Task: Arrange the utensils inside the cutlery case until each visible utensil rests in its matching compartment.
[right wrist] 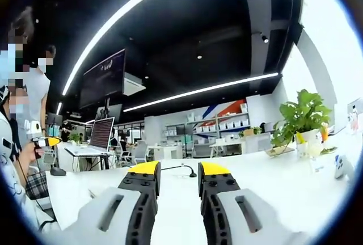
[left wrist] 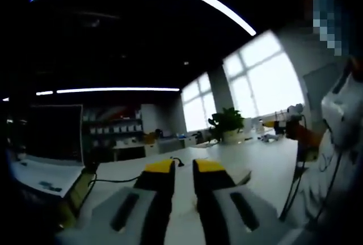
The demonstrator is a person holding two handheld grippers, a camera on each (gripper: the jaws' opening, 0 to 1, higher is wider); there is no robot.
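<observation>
Utensil grippers were up, facing the office
Left gripper [left wrist: 184,167] and right gripper [right wrist: 178,170] hung released, empty, above a white table [right wrist: 295,188]

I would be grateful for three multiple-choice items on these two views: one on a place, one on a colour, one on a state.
1. Where does the potted plant stand in the right gripper view?
A. on the white table, right of the jaws
B. on the floor under a desk
C. on a shelf by the ceiling

2. What colour are the tips of the right gripper?
A. red
B. yellow
C. green

3. What is between the jaws of the left gripper?
A. a fork
B. a spoon
C. nothing

Answers:
1 A, the plant rises from the white table at the right.
2 B, both jaw tips are yellow above black.
3 C, the jaws stand apart with only tabletop showing in the gap.
</observation>
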